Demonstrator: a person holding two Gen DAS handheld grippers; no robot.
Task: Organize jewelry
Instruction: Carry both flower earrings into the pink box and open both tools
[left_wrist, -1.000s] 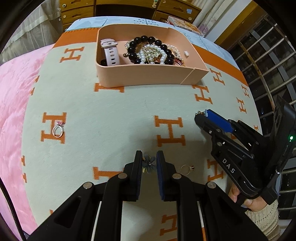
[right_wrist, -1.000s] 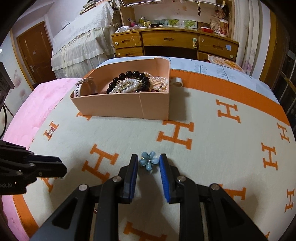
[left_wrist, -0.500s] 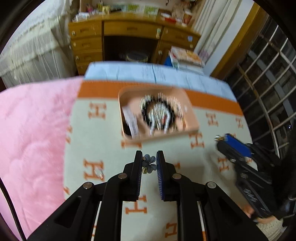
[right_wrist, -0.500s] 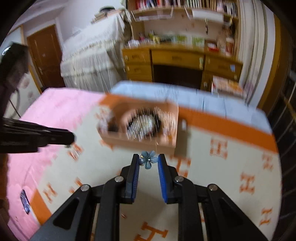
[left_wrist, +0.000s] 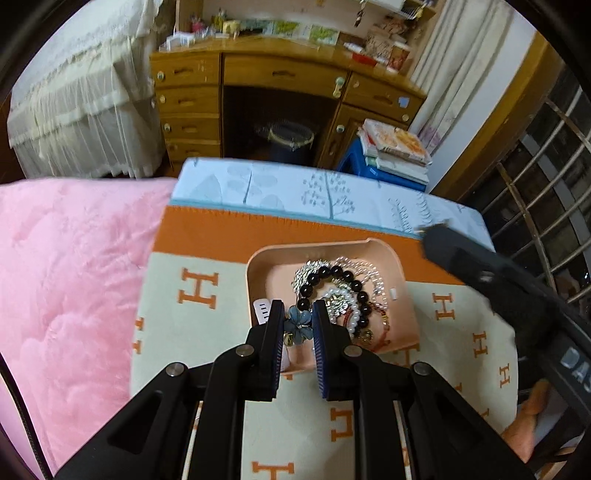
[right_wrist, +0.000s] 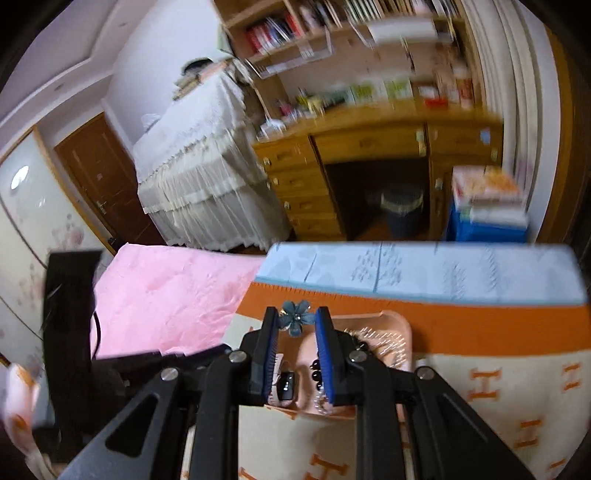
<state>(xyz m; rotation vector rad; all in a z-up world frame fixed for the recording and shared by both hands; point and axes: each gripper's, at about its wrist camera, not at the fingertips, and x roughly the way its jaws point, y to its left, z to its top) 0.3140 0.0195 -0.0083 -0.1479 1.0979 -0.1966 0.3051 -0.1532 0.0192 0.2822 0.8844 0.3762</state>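
My left gripper is shut on a grey-blue flower earring and hangs over the near left part of the peach tray. The tray holds a black bead bracelet, pearls, chains and a white watch strap. In the right wrist view my right gripper is shut on a brighter blue flower earring, above the same tray. The right gripper's black body shows at the tray's far right corner in the left wrist view.
The tray sits on a cream blanket with orange H letters and an orange border. A pink quilt lies to the left. Beyond the bed stand a wooden desk and stacked books. A window grille is at the right.
Both grippers have risen off the blanket, each carrying its flower earring, and moved forward over the tray. The tray, far ahead before, now lies right under the fingers.
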